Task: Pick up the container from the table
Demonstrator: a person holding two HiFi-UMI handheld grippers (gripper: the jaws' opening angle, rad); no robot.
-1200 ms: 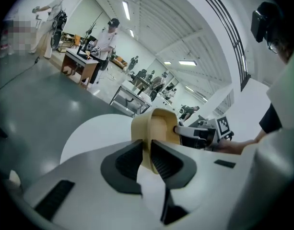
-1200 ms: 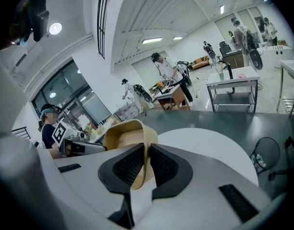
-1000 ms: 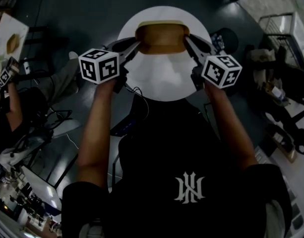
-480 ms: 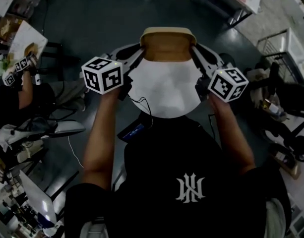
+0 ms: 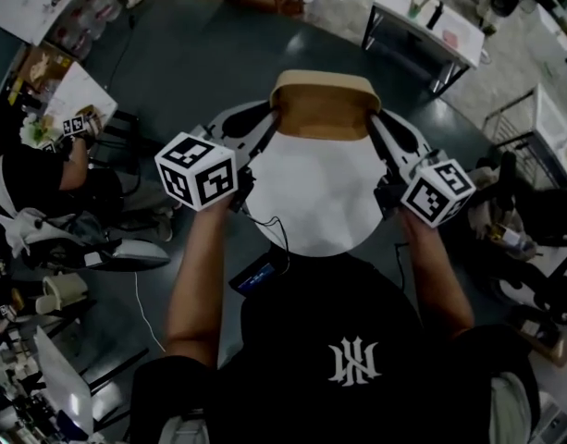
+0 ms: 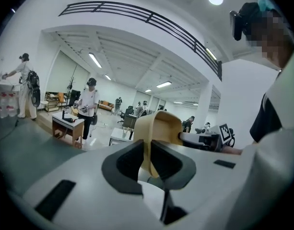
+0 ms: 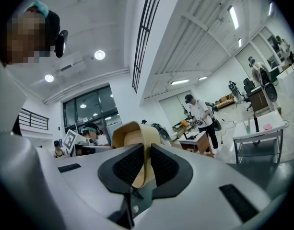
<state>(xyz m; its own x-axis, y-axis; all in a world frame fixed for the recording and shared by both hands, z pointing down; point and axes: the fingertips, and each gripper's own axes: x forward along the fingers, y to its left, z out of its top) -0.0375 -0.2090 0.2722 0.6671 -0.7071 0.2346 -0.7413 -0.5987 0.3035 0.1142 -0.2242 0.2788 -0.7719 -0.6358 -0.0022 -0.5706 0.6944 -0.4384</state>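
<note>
Both the left gripper [image 5: 267, 126] and right gripper [image 5: 377, 128] are pinching the container [image 5: 325, 105] sides above the table [image 5: 311, 202]; picking up seems done, needing only steady, level holding.

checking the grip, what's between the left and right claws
The tan container, pinched at each end by left claw and right claw; head view shows it.

Container [image 5: 325, 109]: tan, shallow, rounded corners
Pose: upright, long side across the head view
Place: in the air above round white table [image 5: 311, 202], both end walls pinched
</note>
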